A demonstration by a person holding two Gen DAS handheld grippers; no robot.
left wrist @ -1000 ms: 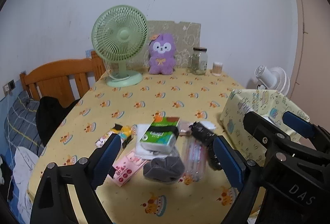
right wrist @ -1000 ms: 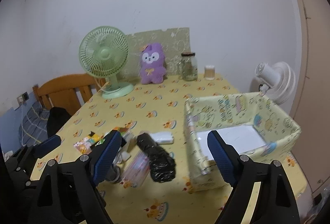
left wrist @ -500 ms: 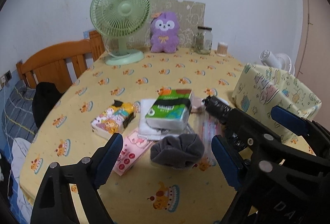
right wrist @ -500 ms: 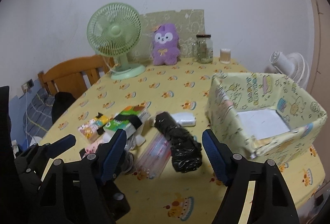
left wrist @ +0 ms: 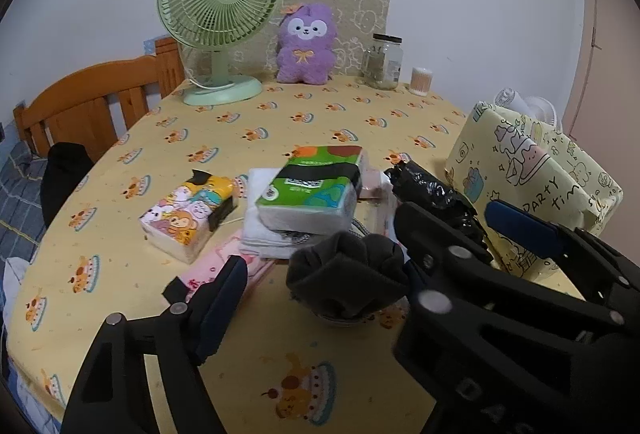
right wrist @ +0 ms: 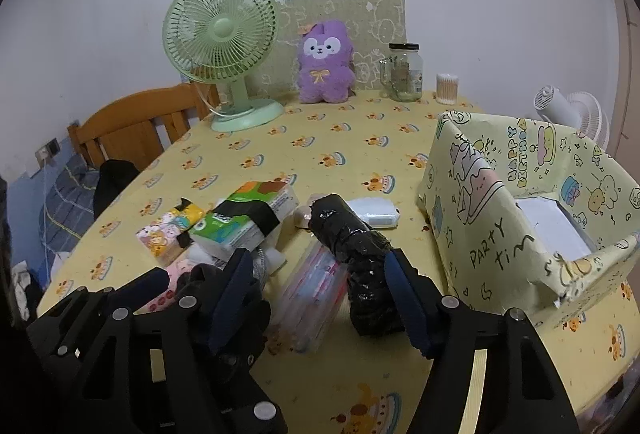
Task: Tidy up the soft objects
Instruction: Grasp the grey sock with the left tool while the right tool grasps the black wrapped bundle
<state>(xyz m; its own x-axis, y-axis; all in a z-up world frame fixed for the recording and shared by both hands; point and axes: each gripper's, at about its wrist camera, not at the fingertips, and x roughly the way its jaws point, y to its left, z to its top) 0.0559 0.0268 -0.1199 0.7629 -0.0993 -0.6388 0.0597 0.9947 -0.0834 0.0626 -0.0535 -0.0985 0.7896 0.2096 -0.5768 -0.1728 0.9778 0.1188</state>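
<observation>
A dark grey rolled sock [left wrist: 346, 280] lies at the near side of a pile on the yellow tablecloth. My left gripper [left wrist: 316, 298] is open with the sock between its fingers. The pile holds a green tissue pack [left wrist: 310, 190] [right wrist: 240, 222], a cartoon tissue pack [left wrist: 186, 216] [right wrist: 168, 230], a pink pack [left wrist: 208, 270], white folded cloth [left wrist: 260, 230], a clear pouch [right wrist: 312, 294] and a black plastic-wrapped roll [right wrist: 356, 258] [left wrist: 436, 194]. My right gripper [right wrist: 320, 298] is open over the pouch and the roll. The patterned paper box [right wrist: 496, 230] [left wrist: 520, 174] stands to the right.
A green fan [right wrist: 224, 46], a purple plush toy [right wrist: 326, 64], a glass jar [right wrist: 404, 72] and a cotton swab cup [right wrist: 447, 88] stand at the table's far edge. A wooden chair [right wrist: 132, 130] is at the left. A white fan [right wrist: 572, 114] stands behind the box.
Both grippers have moved forward and down toward the pile. The left gripper now brackets the grey sock; the right gripper has come over the pouch and black roll.
</observation>
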